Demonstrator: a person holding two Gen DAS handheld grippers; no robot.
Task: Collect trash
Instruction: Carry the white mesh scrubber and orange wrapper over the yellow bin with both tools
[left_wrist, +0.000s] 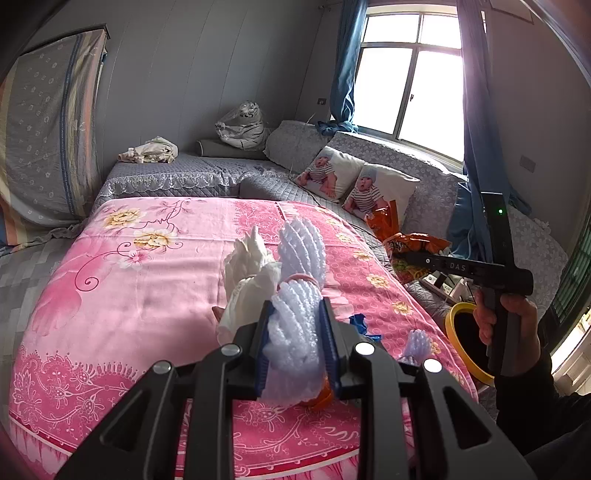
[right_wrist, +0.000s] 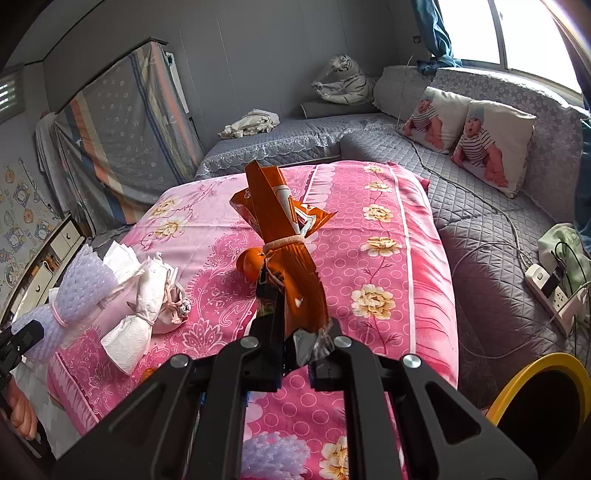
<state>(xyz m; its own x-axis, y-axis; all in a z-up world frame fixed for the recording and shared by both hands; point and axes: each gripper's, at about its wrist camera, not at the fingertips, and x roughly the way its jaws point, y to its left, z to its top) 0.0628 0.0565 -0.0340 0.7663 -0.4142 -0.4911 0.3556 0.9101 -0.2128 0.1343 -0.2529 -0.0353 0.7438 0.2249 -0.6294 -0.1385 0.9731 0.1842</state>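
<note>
On the left, the left claw (left_wrist: 295, 332) was clamped on a white foam-net bundle (left_wrist: 299, 266), its blue pads pressing the lower half while the upper half, cinched by a pink band, fanned out above the pink floral blanket (left_wrist: 129, 280) on the bed. Just to the left of the foam, a white tissue bundle (left_wrist: 245, 269) stood against it; whether that bundle was lifted with the foam or resting on the blanket was hard to tell from this angle. A smaller foam-net piece (left_wrist: 417, 341) lay on the blanket near its right edge, with a scrap of blue (left_wrist: 360, 323) beside it. Further right, the right claw (right_wrist: 299, 354) was shut on an orange snack wrapper (right_wrist: 284, 229), tied around its middle with a pale band and held up over the blanket. A small orange ball-like item (right_wrist: 249, 264) sat just behind the wrapper. At the far right, beside the bed, stood a bin with a yellow rim (right_wrist: 517, 373). Two cushions printed with a baby (right_wrist: 491, 144) leaned against the grey backrest under the window.
</note>
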